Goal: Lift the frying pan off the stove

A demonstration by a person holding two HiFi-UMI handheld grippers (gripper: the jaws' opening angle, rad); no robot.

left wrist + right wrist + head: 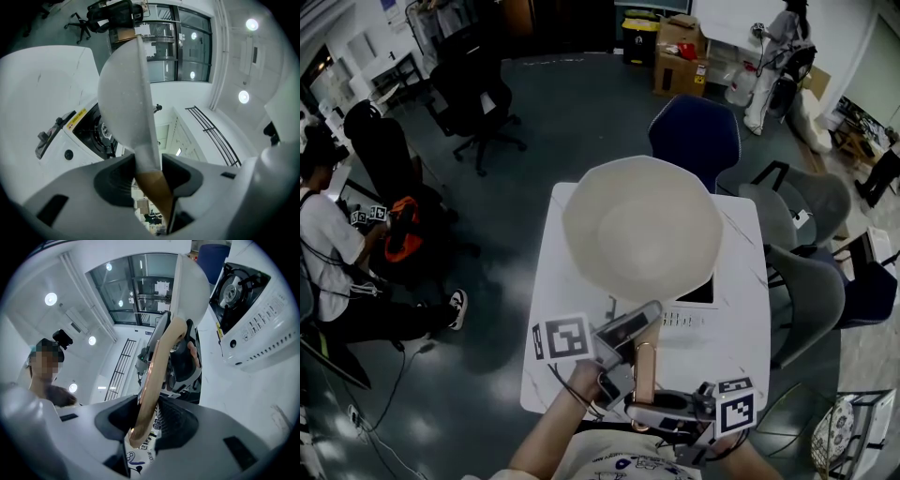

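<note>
While clamped two-handed: gripping handle [645, 370] at its pale pan end with left gripper [149, 174], jaws fairly wide, pads pressed on it; pinching the copper tail end with right gripper [146, 422], jaws narrower. Open air round both. Holding frying pan [642, 230] straight out beyond the jaws, clear above stove [243, 301] on white table [741, 356]; blue chair [694, 136] at far edge.

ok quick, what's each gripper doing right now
left gripper: shut on the pan handle, at its pan end.
right gripper: shut on the pan handle, at its free end.
</note>
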